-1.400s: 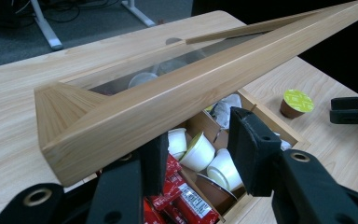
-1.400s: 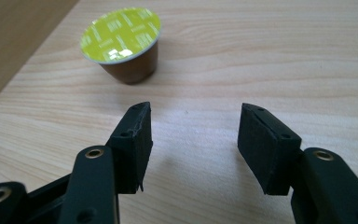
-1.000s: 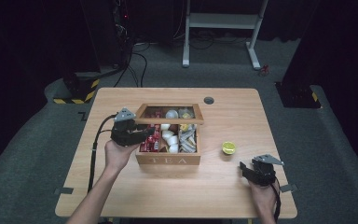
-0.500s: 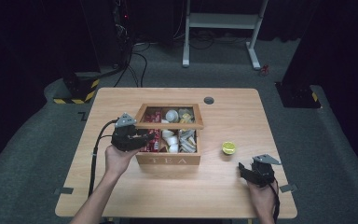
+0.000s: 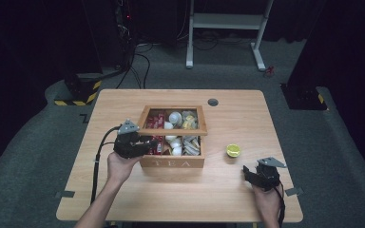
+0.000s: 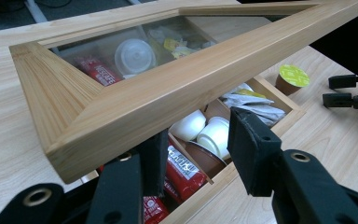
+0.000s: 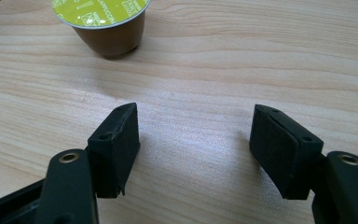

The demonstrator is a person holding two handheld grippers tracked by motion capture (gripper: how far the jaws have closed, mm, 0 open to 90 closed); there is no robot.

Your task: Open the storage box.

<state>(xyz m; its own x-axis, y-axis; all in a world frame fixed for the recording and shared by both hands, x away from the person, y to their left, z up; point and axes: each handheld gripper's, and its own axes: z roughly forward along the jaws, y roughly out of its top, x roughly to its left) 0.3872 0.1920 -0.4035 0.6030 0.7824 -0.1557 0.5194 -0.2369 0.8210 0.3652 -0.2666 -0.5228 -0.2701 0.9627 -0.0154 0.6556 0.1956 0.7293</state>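
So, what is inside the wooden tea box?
The tea box holds red sachets, white and brown capsules and paper packets. The raised glass lid covers the far compartments partly.

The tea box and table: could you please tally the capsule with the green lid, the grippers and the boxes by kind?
Green-lidded capsule: 1
Grippers: 2, left gripper and right gripper
Wooden tea box: 1
Total: 4

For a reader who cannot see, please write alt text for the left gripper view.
A wooden lid with a glass pane hangs half open over a tea box of capsules and sachets, the left gripper beneath its front edge. A green-topped capsule stands on the table.
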